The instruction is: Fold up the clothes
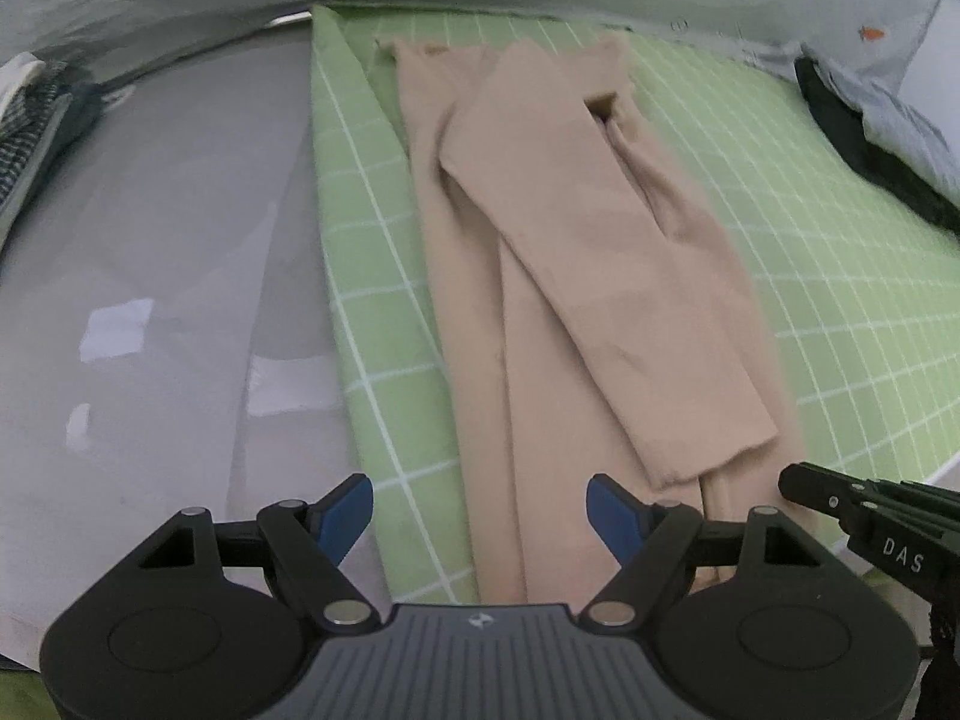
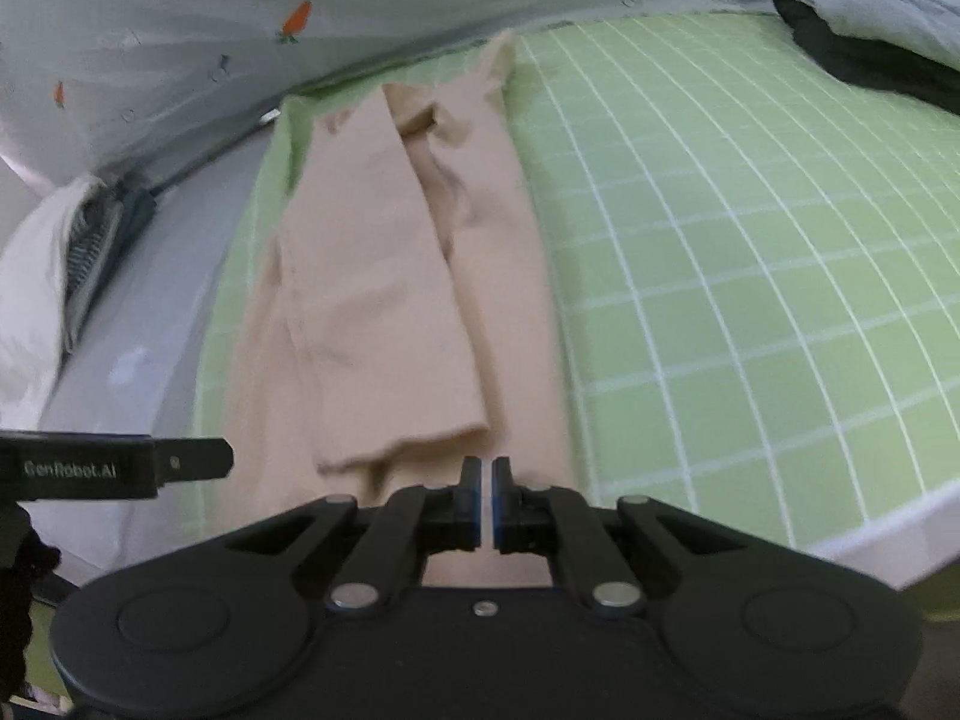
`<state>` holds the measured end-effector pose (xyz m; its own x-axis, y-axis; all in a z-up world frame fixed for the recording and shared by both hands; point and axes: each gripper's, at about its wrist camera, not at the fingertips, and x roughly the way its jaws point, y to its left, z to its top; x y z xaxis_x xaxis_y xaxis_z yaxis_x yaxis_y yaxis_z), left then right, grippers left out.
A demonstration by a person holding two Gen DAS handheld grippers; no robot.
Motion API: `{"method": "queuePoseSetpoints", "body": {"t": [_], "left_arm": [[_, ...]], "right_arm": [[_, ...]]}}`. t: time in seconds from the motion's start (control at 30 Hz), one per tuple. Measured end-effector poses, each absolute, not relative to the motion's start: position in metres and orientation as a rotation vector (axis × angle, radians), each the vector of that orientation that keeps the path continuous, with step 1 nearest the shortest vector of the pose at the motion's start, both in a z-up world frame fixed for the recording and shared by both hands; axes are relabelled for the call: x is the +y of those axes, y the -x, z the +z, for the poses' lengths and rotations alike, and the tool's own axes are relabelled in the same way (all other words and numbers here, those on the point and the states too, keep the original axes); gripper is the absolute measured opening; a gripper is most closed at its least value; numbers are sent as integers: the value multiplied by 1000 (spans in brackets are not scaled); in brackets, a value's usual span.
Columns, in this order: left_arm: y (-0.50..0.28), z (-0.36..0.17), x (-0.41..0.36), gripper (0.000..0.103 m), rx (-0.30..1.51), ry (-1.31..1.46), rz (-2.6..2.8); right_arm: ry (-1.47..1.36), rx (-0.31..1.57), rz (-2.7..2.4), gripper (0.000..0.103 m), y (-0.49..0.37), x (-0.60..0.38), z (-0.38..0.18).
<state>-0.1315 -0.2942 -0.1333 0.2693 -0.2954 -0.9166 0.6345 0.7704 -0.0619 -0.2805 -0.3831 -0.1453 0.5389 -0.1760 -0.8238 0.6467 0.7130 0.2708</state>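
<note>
A beige garment (image 1: 576,276) lies lengthwise on a green checked cloth (image 1: 810,252), with one part folded diagonally over the rest. My left gripper (image 1: 480,516) is open and empty, above the garment's near end. In the right wrist view the same garment (image 2: 390,300) runs away from me. My right gripper (image 2: 486,501) has its jaws almost closed with a thin gap, just above the garment's near edge; no fabric shows between them. The right gripper's side (image 1: 870,516) shows at the right of the left wrist view, and the left one (image 2: 114,468) at the left of the right wrist view.
A grey tabletop (image 1: 150,300) lies left of the green cloth. A pale shirt with small carrot prints (image 2: 180,48) lies along the back. A dark garment (image 1: 870,144) is at the back right. A white and striped item (image 2: 54,276) lies at the left.
</note>
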Motion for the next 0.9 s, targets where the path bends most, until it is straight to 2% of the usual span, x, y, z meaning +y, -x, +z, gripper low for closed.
{"method": "queuePoseSetpoints", "body": {"t": [0.13, 0.3, 0.4, 0.53, 0.63, 0.67, 0.7, 0.77, 0.83, 0.9], "left_arm": [[138, -141, -298, 79, 1148, -373, -658], [141, -143, -298, 79, 1146, -385, -659], [142, -143, -297, 79, 1145, -388, -650], [143, -142, -293, 79, 1146, -388, -631], [141, -143, -290, 79, 1152, -384, -616], [141, -143, -290, 79, 1153, -382, -613], [140, -144, -290, 79, 1154, -379, -611], [139, -144, -289, 79, 1156, -372, -608], [137, -144, -291, 79, 1153, -369, -614], [136, -144, -293, 74, 1147, -368, -626]], "right_arm": [[-589, 887, -546, 4, 285, -381, -149], [-565, 861, -549, 14, 285, -384, -146], [-587, 827, -515, 24, 276, -390, -146], [-630, 782, -459, 54, 262, -400, -147], [-655, 794, -427, 51, 250, -406, -156], [-648, 811, -420, 40, 246, -406, -160], [-630, 822, -405, 34, 243, -405, -162], [-612, 828, -379, 7, 243, -404, -161], [-601, 831, -357, 5, 244, -403, -160], [-607, 821, -354, 4, 253, -402, -154]]}}
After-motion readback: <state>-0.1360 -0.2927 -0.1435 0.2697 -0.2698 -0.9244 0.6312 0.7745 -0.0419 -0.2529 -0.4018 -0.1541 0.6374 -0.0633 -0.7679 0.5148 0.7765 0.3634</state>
